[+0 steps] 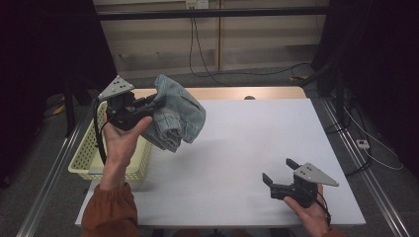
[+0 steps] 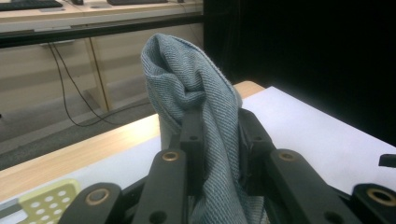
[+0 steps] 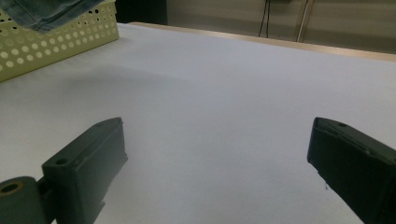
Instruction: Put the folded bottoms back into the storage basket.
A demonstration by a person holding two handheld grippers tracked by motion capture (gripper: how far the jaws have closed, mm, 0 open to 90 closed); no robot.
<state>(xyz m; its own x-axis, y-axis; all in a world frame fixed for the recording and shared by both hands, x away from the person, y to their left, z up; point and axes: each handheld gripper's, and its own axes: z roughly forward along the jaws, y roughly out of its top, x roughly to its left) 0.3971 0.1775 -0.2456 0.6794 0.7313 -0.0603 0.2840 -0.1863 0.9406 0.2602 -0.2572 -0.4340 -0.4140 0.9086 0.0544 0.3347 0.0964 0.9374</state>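
A bundle of light blue denim cloth (image 1: 177, 112) hangs above the table's left side, lifted off the surface. My left gripper (image 1: 148, 104) is shut on it. In the left gripper view the folded denim cloth (image 2: 196, 88) bulges up between the two black jaws, which press on it from both sides. My right gripper (image 1: 279, 173) rests low near the table's front right, held in a hand, with its jaws wide apart. The right gripper view has nothing between the fingers (image 3: 88, 163), just bare white table. A corner of the denim cloth (image 3: 46, 11) hangs over the basket there.
A pale yellow perforated basket (image 1: 84, 157) sits at the table's left edge, partly under my left hand. The white tabletop (image 1: 247, 143) has a wooden strip along its far edge. Cables run over the floor behind and to the right.
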